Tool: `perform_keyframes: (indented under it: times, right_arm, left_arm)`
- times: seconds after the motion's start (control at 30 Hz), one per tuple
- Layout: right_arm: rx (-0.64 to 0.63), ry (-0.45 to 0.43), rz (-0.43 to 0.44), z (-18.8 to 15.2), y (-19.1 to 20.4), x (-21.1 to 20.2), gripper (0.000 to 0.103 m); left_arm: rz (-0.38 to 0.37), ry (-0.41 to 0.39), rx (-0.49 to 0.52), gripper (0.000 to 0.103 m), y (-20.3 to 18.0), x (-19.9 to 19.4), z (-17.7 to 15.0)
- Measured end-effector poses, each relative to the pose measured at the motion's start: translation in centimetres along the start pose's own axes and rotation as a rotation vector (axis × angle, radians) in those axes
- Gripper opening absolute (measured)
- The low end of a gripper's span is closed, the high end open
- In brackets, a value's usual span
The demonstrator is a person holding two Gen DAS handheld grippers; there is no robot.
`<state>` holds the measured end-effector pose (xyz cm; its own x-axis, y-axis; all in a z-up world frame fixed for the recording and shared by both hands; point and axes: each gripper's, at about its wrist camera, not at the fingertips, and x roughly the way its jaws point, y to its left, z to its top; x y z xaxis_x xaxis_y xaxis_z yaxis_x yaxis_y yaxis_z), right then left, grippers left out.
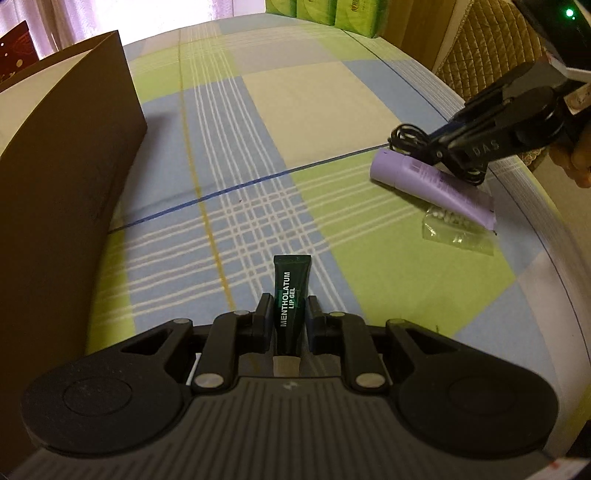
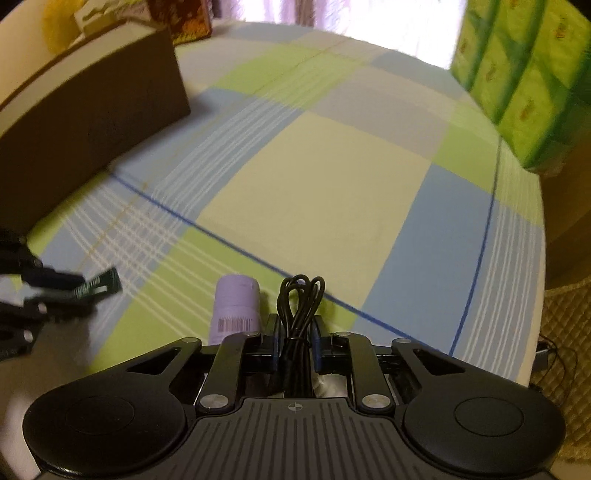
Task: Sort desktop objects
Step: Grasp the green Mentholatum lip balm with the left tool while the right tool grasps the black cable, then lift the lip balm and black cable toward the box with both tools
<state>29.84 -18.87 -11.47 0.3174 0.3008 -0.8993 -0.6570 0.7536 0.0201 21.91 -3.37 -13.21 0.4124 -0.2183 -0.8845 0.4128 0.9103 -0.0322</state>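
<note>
Gripping a dark green lip gel tube between its 2 fingers, the left hand-held gripper sits closed on it just above the checked desk. At 2 o'clock, the right hand-held gripper is clamped on a coiled black cable, touching a purple tube lying on the desk, a small clear bag beside it. At 10 o'clock stands a brown box; green packs lie at 12 o'clock.

Dark green tube: "MENTHOLATUM LIP GEL". Right gripper arm: "DAS".
</note>
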Motion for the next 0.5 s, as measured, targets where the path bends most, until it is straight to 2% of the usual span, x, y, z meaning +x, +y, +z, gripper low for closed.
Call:
perform_keyframes:
  times: [0.1, 0.2, 0.27, 0.3, 0.5]
  right_arm:
    - [0.038, -0.053, -0.019, -0.3, 0.3, -1.2, 0.013]
    - [0.103, -0.125, -0.034, -1.1, 0.3, -3.0, 0.013]
    - [0.140, -0.167, -0.047, -1.6, 0.2, -4.2, 0.013]
    - [0.164, -0.188, -0.051, -2.1, 0.1, -5.0, 0.013]
    - [0.256, -0.271, -0.035, -4.4, 0.6, -9.4, 0.013]
  left_arm:
    - [0.001, 0.005, 0.030, 0.022, -0.4, 0.2, 0.4]
    - [0.000, 0.009, 0.031, 0.022, -0.5, 0.3, 0.4]
    - [0.006, 0.016, 0.034, 0.020, -0.7, 0.2, 0.4]
    - [0.007, 0.020, 0.039, 0.014, -0.8, 0.1, 0.3]
    - [-0.001, 0.037, 0.045, 0.014, -1.1, -1.1, -1.3]
